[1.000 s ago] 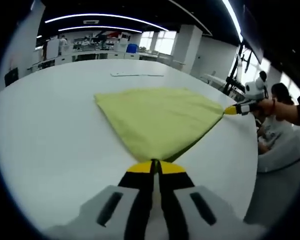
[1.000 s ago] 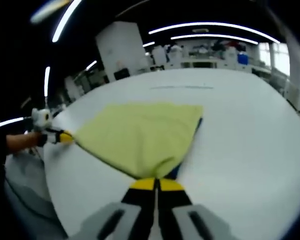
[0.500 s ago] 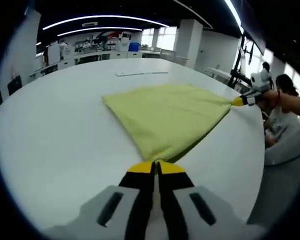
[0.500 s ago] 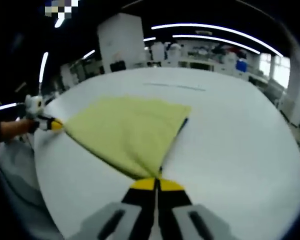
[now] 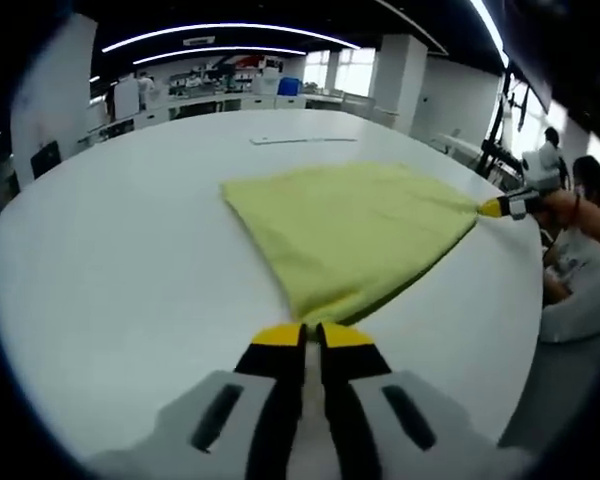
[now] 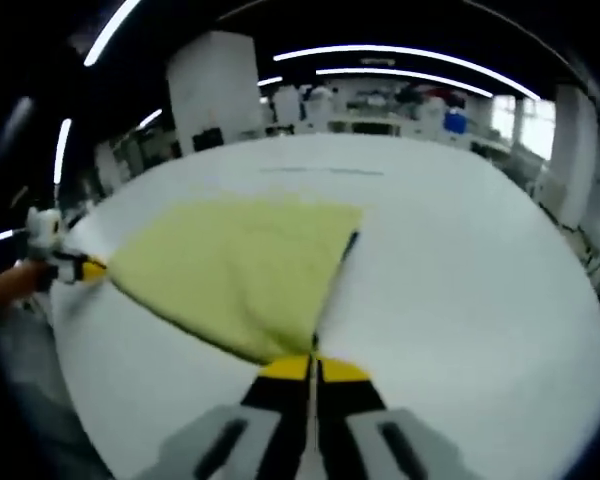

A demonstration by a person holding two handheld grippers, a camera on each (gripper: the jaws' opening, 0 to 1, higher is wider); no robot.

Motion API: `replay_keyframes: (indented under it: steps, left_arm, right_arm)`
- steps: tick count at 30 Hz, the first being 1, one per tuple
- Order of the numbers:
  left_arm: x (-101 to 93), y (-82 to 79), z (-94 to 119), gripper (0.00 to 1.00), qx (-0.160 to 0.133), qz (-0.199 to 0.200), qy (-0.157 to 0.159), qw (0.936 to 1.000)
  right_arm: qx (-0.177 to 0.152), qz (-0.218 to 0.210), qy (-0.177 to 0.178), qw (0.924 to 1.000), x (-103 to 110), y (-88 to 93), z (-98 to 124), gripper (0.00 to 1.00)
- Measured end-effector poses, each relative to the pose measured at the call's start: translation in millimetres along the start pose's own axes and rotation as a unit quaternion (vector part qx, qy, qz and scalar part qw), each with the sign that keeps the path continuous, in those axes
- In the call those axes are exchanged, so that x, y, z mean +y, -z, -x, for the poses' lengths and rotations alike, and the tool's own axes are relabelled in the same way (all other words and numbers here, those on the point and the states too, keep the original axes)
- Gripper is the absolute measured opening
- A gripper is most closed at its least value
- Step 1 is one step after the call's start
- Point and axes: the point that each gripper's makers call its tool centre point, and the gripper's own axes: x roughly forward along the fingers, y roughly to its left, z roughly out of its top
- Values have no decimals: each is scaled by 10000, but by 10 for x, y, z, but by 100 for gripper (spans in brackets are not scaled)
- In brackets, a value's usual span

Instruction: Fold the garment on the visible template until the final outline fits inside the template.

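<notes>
1. Garment (image 5: pixel 350 232), yellow-green cloth, lies spread on white table (image 5: pixel 110 270), stretched between two pinched corners, prob. to keep it flat and taut for next fold
2. Left gripper (image 5: pixel 311 335): jaws closed narrow on near corner of garment; cloth fans out away from tips toward far right in left gripper view
3. Right gripper (image 6: pixel 313 368): jaws clamped on opposite corner; cloth spreads far-left from tips in right gripper view, a dark edge (image 6: pixel 348 245) peeking under its right side
4. Thin pale strip (image 5: pixel 305 140) lies far beyond cloth; cannot tell if template mark
</notes>
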Motion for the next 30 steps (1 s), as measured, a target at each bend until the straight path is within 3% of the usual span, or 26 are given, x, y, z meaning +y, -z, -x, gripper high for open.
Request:
replay_keyframes:
  steps: [2,6,12,18,24,30]
  left_arm:
    - [-3,-30,21,13,-79,33,-28,10000]
    - [-19,-121,70,27,-265,157,-61,9995]
    - [-48,-248,171,44,-542,315,-62,9980]
    - [-111,-347,286,67,-745,372,27,9965]
    - [-297,-463,427,85,-975,380,204,9943]
    - [-439,-472,525,96,-993,212,258,9945]
  right_arm:
    - [-156,-159,101,9997,-16,-46,15,12]
    - [-257,-354,-43,9990,79,-101,115,34]
    - [-506,-187,-511,9972,343,-308,220,62]
    - [-511,-34,-928,9944,613,-500,383,96]
    - [-624,165,-1078,9921,935,-561,501,99]
    - [-611,259,-1199,9906,1033,-545,630,99]
